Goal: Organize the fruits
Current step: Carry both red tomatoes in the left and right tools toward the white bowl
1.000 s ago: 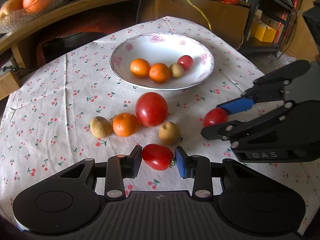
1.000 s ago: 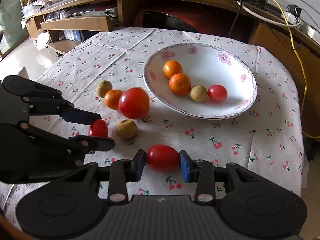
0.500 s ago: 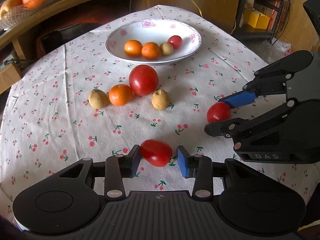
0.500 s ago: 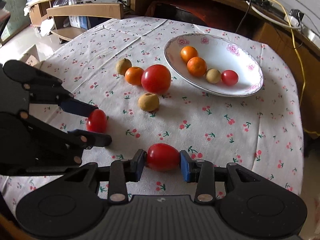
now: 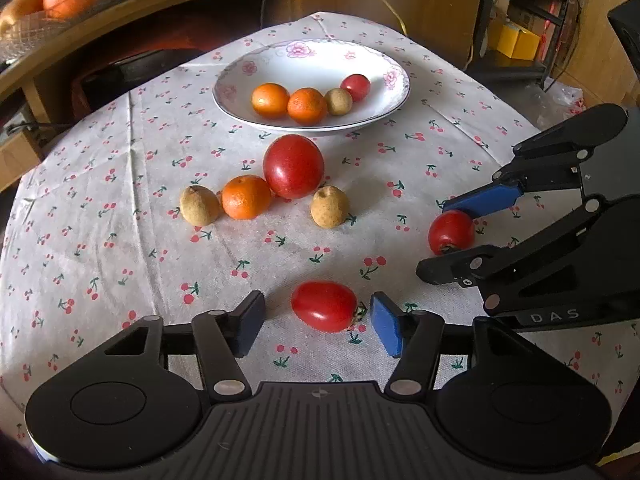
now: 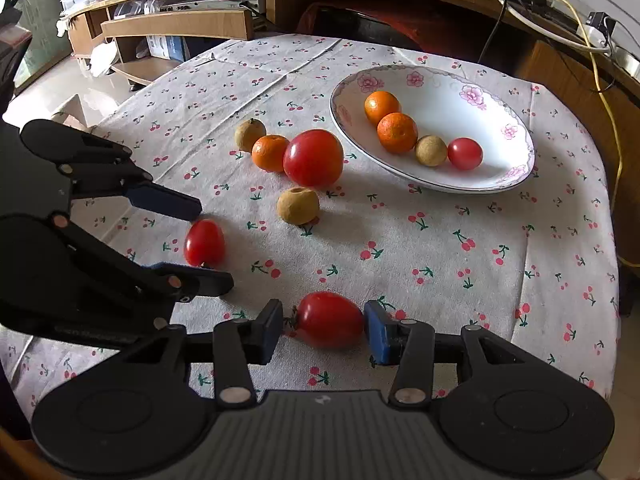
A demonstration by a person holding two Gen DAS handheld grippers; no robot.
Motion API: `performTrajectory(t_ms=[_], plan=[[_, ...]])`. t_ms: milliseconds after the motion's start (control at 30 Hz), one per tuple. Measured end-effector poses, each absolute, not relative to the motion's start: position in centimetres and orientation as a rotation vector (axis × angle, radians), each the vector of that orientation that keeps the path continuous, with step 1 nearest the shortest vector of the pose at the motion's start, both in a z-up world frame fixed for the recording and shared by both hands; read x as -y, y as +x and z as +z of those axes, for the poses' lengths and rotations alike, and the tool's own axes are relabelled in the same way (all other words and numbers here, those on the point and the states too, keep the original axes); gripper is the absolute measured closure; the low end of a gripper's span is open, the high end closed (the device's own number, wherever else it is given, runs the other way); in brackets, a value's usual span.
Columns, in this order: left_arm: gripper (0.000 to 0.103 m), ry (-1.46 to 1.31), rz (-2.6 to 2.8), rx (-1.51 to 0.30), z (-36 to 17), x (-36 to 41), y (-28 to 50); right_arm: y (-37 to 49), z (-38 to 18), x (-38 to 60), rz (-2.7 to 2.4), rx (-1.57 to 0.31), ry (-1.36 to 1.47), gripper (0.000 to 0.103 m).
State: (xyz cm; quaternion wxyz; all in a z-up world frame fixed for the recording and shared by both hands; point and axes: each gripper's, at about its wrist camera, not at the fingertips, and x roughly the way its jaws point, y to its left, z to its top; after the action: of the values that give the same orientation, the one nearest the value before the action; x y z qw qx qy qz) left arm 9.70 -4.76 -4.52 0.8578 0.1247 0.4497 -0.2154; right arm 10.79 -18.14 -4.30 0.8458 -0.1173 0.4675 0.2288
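Red is what sits between both my pairs of fingers. My left gripper (image 5: 318, 326) is spread wide around a small oblong tomato (image 5: 324, 306) that lies on the cherry-print tablecloth (image 5: 120, 240); there is a clear gap on either side of it, so nothing is being squeezed. My right gripper (image 6: 323, 325) brackets a second small tomato (image 6: 330, 319), also lying on the cloth. Its blue right pad (image 6: 376, 336) is at the fruit's skin or a hair off it, and the left pad is just beside the stem end; I cannot tell whether there is any real pinch there. Seen from my left wrist, that same right gripper (image 5: 448, 236) straddles its tomato (image 5: 451, 232) with one finger above and one below.

Farther out on the cloth, a large red tomato (image 5: 293, 166) touches a loose orange (image 5: 246, 197), with a tan fruit (image 5: 199, 211) just to that orange's left and another tan fruit (image 5: 329, 211) near the big tomato's right side. Beyond them stands a white plate (image 5: 384, 70) with pink flowers on its rim, holding two oranges (image 5: 270, 100) side by side, a small tan fruit and a little red tomato in a row. Up on the wooden shelf at the far left, a glass bowl (image 5: 24, 36) carries more oranges.
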Motion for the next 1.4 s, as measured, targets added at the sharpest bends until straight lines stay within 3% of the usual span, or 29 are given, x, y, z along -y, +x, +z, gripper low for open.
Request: performTrajectory(t_ms=[200, 300, 1400], plan=[[0.054, 0.261, -0.481, -0.951, -4.4, 4.9, 9.5, 10.8, -4.2, 18.1, 0.465, -0.992, -0.253, 0.065], [0.057, 0.268, -0.480, -0.953, -4.4, 5.1, 9.5, 10.9, -4.2, 18.1, 0.461, -0.997, -0.245, 0.065], [0.057, 0.222, -0.419, -0.916, -2.7, 5.1, 11.2, 12.0, -2.6, 17.9, 0.422, -0.955, -0.197, 0.066]])
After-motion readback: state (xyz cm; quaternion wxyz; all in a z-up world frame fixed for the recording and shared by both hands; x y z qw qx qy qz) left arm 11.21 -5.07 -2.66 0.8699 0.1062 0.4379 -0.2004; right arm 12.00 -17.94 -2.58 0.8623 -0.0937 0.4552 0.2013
